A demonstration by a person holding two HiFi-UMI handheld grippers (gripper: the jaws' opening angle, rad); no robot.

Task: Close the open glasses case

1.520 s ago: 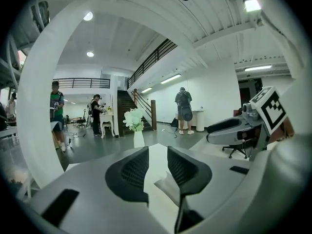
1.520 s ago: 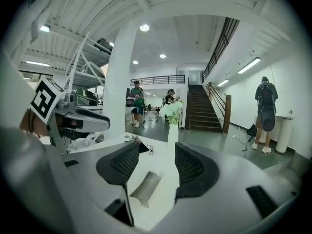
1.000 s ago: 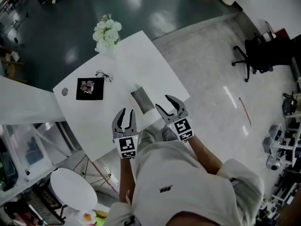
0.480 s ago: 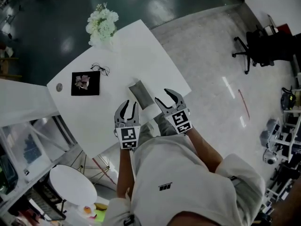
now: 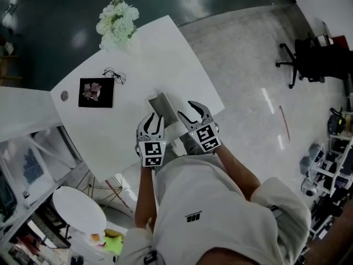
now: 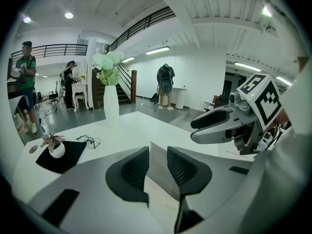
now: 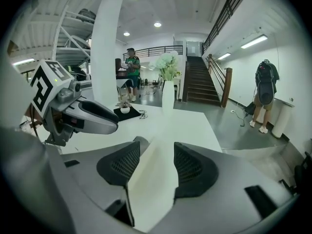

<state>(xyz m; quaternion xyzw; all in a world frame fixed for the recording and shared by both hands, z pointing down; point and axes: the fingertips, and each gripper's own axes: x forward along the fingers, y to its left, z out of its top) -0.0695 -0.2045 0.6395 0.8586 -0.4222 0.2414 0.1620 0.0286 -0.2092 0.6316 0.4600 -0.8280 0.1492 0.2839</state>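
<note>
The glasses case (image 5: 163, 106) lies open near the front edge of the white table (image 5: 160, 59), its grey lid raised. My left gripper (image 5: 151, 123) is open at the case's near left side. In the left gripper view the lid (image 6: 157, 173) shows in the gap between the jaws of that gripper (image 6: 157, 156). My right gripper (image 5: 192, 114) is open at the case's right side. In the right gripper view the pale case (image 7: 151, 184) runs between the jaws of the right gripper (image 7: 156, 161). I cannot tell whether either gripper touches it.
A pair of glasses (image 5: 115, 75) lies further back on the table, beside a black mat (image 5: 95, 93) with a small potted plant. A vase of white flowers (image 5: 116, 22) stands at the far corner. An office chair (image 5: 302, 65) is on the floor to the right.
Both grippers have moved forward from the table's edge and now flank the near end of the case. The left gripper's jaws look closer together.
</note>
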